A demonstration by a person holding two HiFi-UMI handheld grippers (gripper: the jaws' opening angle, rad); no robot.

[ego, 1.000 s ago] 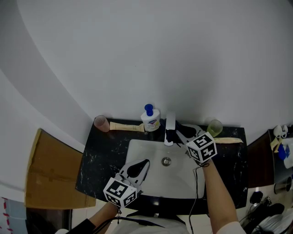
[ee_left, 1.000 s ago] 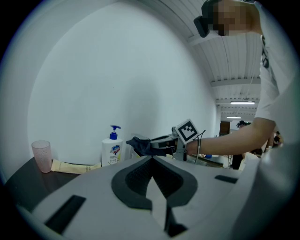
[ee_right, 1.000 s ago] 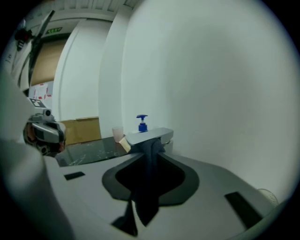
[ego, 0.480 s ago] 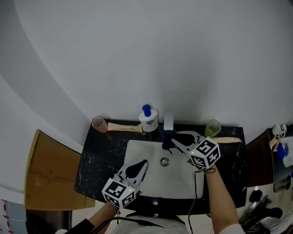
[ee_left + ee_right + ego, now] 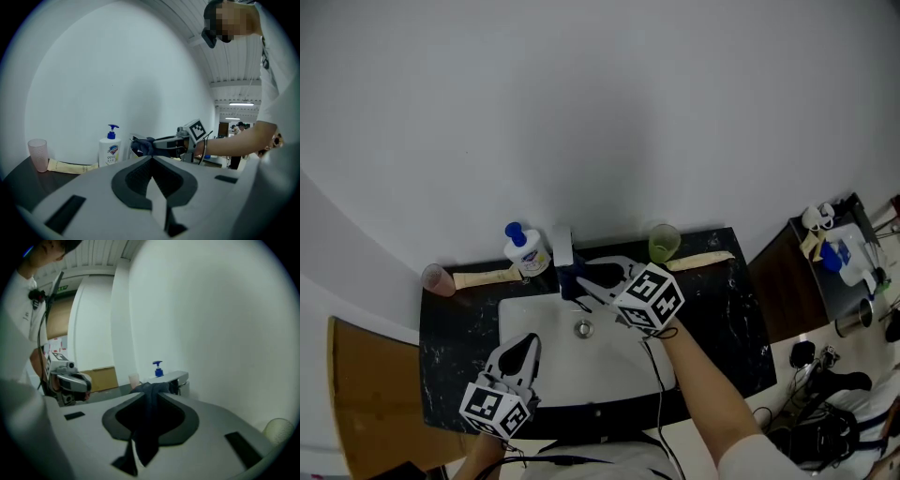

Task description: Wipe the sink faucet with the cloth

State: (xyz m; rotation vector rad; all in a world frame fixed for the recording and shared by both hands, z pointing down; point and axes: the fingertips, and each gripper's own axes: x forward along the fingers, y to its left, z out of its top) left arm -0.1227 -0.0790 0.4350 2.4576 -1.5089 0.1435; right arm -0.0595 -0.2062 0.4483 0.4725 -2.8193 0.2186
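Right tongs pinch the dark cloth, pressed against the faucet; left tongs, closed and empty, hang well in front of the faucet. Dragging across the spout's edge could snag the cloth and pull it free.

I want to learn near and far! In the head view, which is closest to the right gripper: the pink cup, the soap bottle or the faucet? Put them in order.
1. Faucet, right at the tips of the right gripper, which holds the cloth.
2. Soap bottle, just left of the faucet.
3. Pink cup, farthest out to the left.
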